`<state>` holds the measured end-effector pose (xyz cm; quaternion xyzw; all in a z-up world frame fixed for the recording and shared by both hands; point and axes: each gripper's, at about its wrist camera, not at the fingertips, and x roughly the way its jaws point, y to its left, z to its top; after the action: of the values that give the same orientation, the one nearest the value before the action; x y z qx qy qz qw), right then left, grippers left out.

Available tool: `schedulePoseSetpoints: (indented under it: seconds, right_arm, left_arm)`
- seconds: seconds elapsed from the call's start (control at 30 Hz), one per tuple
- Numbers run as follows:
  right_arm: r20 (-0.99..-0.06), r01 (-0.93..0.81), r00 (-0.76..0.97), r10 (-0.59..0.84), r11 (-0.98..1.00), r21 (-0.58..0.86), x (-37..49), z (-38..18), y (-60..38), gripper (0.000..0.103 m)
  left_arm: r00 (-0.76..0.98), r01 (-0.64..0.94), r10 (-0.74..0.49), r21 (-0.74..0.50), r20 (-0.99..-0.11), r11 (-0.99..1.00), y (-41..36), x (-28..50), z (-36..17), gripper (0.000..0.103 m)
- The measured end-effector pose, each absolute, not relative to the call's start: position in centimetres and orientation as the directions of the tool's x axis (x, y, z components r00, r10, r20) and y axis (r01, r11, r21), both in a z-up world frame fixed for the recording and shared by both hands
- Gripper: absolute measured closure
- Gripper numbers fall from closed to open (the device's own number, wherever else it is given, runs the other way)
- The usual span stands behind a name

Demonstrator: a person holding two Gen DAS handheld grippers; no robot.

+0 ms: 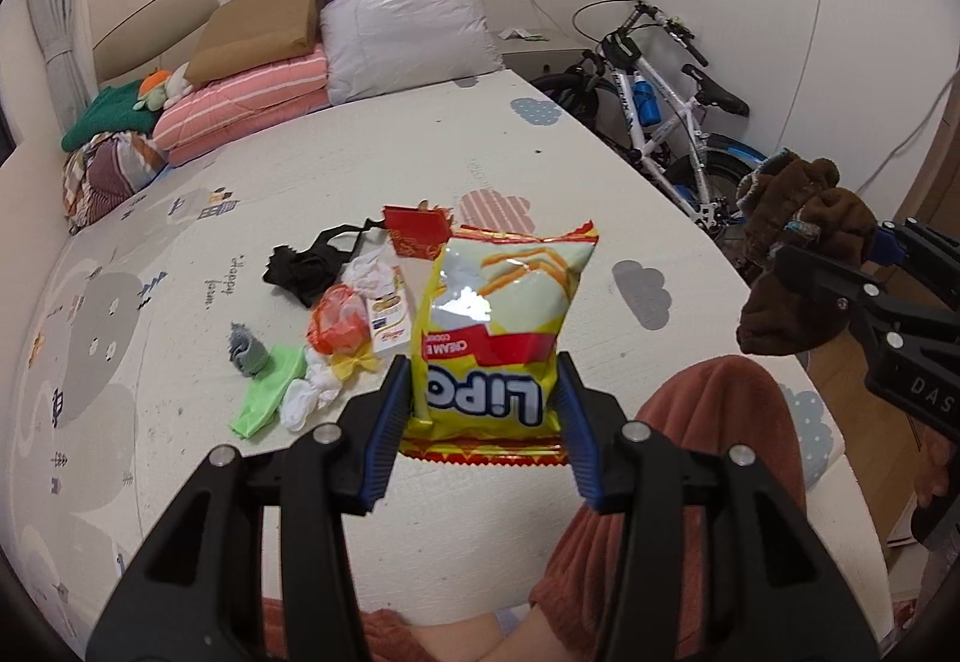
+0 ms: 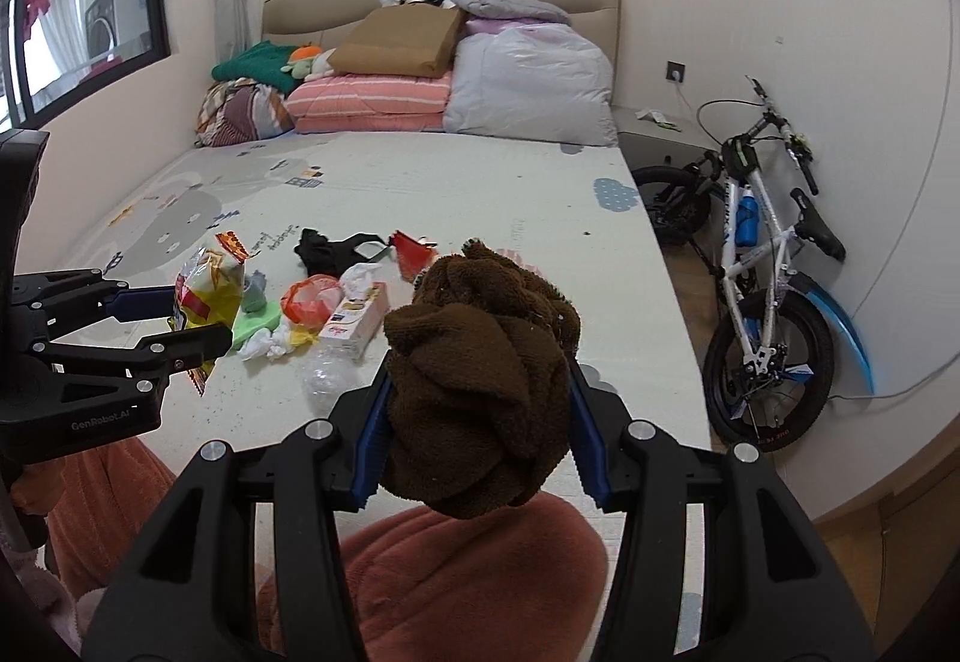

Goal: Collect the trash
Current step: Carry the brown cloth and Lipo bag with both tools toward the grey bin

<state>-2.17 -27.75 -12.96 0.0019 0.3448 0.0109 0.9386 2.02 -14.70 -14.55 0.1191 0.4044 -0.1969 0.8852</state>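
Observation:
My left gripper (image 1: 486,380) is shut on a yellow and red Lipo snack bag (image 1: 498,320) and holds it upright above the bed; it also shows in the right wrist view (image 2: 207,296). My right gripper (image 2: 477,380) is shut on a bunched brown fleece cloth (image 2: 480,380), seen at the right of the left wrist view (image 1: 798,266). On the patterned bed mat (image 1: 420,152) lies a pile of trash: an orange plastic bag (image 1: 337,326), a small carton (image 1: 390,317), white tissues (image 1: 312,398), a green cloth (image 1: 267,392), a black garment (image 1: 306,266), a red packet (image 1: 417,233).
Folded bedding, a paper bag and pillows (image 2: 528,80) are stacked at the headboard. A white and blue bicycle (image 2: 768,278) leans against the right wall beside the bed. A crumpled clear plastic bottle (image 2: 327,377) lies near the front. My legs in pink-brown trousers (image 2: 468,578) sit below the grippers.

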Motion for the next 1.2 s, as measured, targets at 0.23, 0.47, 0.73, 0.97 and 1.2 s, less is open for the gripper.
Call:
schedulePoseSetpoints:
  seconds: [0.23, 0.47, 0.73, 0.97, 1.2]
  right_arm:
    - [-0.634, 0.169, 0.763, -0.126, 0.986, 0.008, -4.8, -13.1, -35.8, 0.054]
    - [-0.639, 0.372, 0.712, -0.29, 0.928, -0.007, -8.0, -14.3, -44.7, 0.054]
    - [-0.669, 0.561, 0.619, -0.411, 0.828, 0.01, -9.2, -18.8, -54.1, 0.053]
    - [-0.71, 0.684, 0.531, -0.463, 0.728, 0.037, -7.7, -25.4, -61.5, 0.052]
    - [-0.751, 0.763, 0.463, -0.47, 0.643, 0.068, -6.1, -31.5, -67.1, 0.026]
  left_arm:
    - [0.552, 0.558, -0.318, 0.057, -0.771, 0.828, -21.7, 3.2, -15.0, 0.055]
    - [0.479, 0.68, -0.396, 0.046, -0.783, 0.731, -30.5, 3.4, -15.9, 0.055]
    - [0.356, 0.821, -0.491, 0.015, -0.795, 0.571, -41.8, 3.6, -19.2, 0.055]
    - [0.27, 0.901, -0.532, 0.015, -0.803, 0.434, -49.6, 4.4, -23.3, 0.055]
    - [0.202, 0.922, -0.518, -0.017, -0.831, 0.387, -53.8, 6.5, -26.6, 0.055]
